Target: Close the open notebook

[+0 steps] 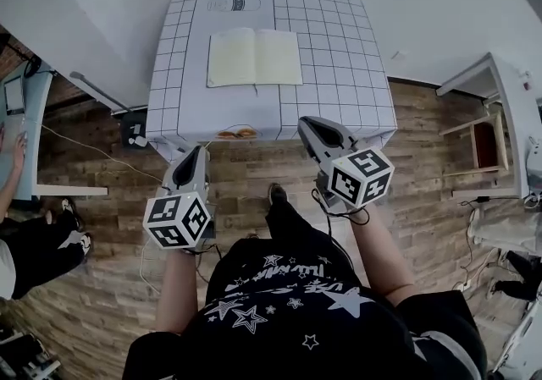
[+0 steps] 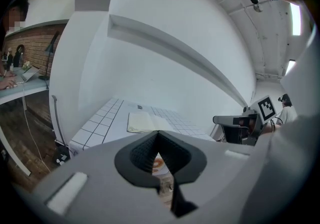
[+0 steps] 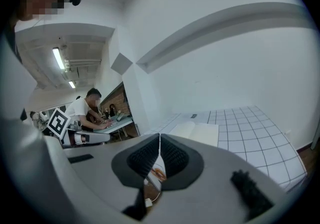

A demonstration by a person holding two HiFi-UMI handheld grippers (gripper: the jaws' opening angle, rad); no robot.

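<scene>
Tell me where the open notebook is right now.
In the head view, the open notebook lies flat on the gridded white table, slightly left of its centre.

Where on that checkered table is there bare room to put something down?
The widest bare patch lies between the open notebook and the table's right edge. Narrower strips border the notebook's left and near sides. Nowhere is crowded.

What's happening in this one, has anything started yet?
A person stands at a gridded table with a gripper in each hand. The notebook lies open and flat on it, untouched. The left gripper and right gripper are both shut and empty, held near the table's front edge, short of the notebook. Closing has not begun.
</scene>
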